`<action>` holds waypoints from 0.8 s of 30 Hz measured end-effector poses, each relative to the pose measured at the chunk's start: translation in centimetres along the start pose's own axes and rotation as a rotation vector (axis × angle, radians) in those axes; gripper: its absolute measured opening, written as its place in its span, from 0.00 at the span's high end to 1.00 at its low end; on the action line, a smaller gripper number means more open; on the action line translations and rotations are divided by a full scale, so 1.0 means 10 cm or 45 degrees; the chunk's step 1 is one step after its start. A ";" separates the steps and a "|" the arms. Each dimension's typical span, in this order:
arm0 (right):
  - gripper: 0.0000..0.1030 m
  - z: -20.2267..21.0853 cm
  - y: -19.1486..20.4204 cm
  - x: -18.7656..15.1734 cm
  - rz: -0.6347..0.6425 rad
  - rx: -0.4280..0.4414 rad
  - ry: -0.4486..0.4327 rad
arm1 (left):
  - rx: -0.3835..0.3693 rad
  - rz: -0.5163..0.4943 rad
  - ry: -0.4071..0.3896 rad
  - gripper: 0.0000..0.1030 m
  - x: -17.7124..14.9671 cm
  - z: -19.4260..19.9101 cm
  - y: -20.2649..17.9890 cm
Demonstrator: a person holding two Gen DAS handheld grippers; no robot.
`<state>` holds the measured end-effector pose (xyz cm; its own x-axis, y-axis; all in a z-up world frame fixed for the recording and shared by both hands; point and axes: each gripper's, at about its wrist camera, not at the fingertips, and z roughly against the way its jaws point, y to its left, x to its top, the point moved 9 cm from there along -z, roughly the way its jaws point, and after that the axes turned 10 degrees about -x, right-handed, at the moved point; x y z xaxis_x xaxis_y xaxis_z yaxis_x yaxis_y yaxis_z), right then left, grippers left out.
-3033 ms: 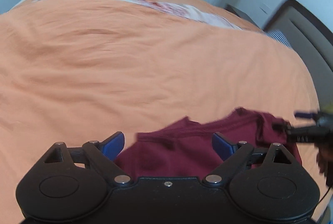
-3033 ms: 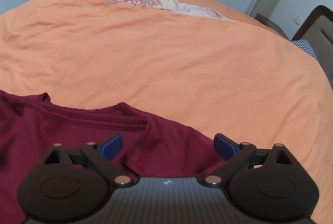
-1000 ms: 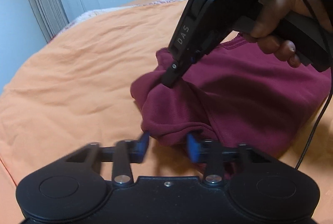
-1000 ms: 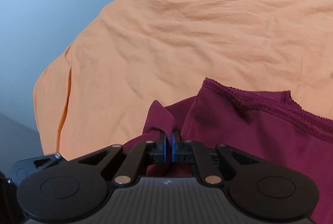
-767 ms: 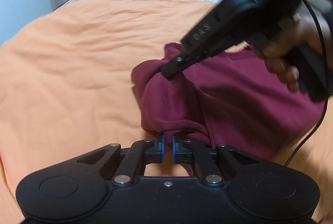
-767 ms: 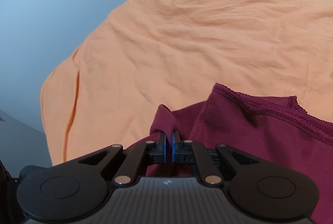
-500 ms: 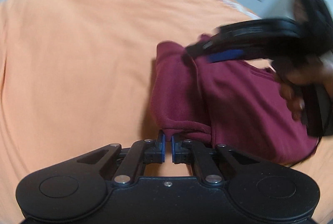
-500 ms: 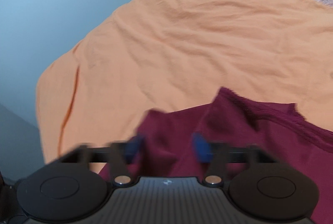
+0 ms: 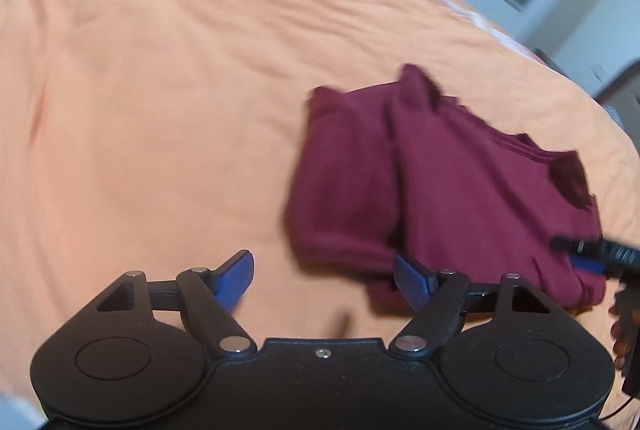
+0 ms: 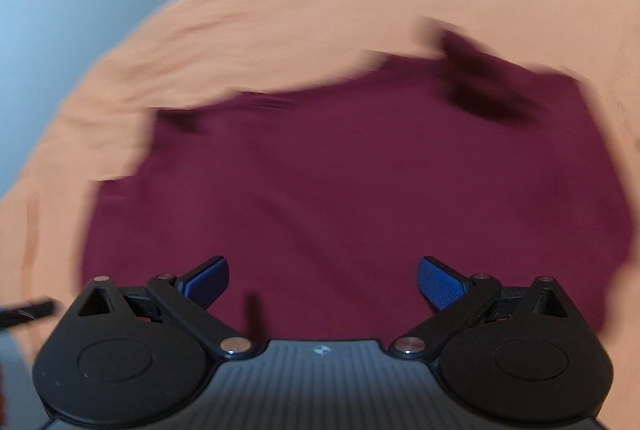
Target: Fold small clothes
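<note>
A: Left wrist view: your left gripper point(image 9: 324, 276) is hovering with fingers spread, empty, beside the maroon top point(image 9: 440, 190) lying part-folded on the orange bedspread point(image 9: 160, 90).

B: Right wrist view: your right gripper point(image 10: 323, 282) is gaping too, over the top. That loose flap may be slipping open if you're snagging it.

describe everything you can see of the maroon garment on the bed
The maroon garment is a small top of soft knit-looking cloth, lying on the orange bedspread. One side panel is folded over the body, leaving a lengthwise crease, and a stitched neckline shows at its far end. Its edges are rumpled, not flat. Neither the left gripper nor the right gripper holds it; both are open. Motion blur hides finer detail.
</note>
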<state>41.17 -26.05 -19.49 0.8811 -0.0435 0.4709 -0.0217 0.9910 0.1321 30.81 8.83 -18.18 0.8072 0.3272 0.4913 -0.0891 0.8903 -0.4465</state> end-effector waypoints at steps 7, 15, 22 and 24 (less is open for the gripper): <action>0.00 0.19 -1.05 0.10 -0.113 -0.519 -0.087 | 0.173 0.021 0.174 0.20 0.18 -0.66 -0.12; 0.00 0.38 -1.15 -0.01 -0.144 -0.486 -0.103 | 0.277 0.123 0.186 0.07 0.02 -0.50 -0.04; 0.00 0.33 -0.72 0.01 0.022 -0.236 -0.050 | 0.309 0.249 0.167 0.04 -0.13 -0.25 -0.14; 0.00 0.27 -0.55 0.20 0.132 -0.188 -0.054 | 0.314 0.293 0.169 0.03 -0.22 -0.17 -0.22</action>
<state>41.78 -31.94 -16.91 0.8569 0.0573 0.5122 -0.0385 0.9981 -0.0472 30.20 5.59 -19.53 0.8167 0.4986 0.2904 -0.4026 0.8530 -0.3322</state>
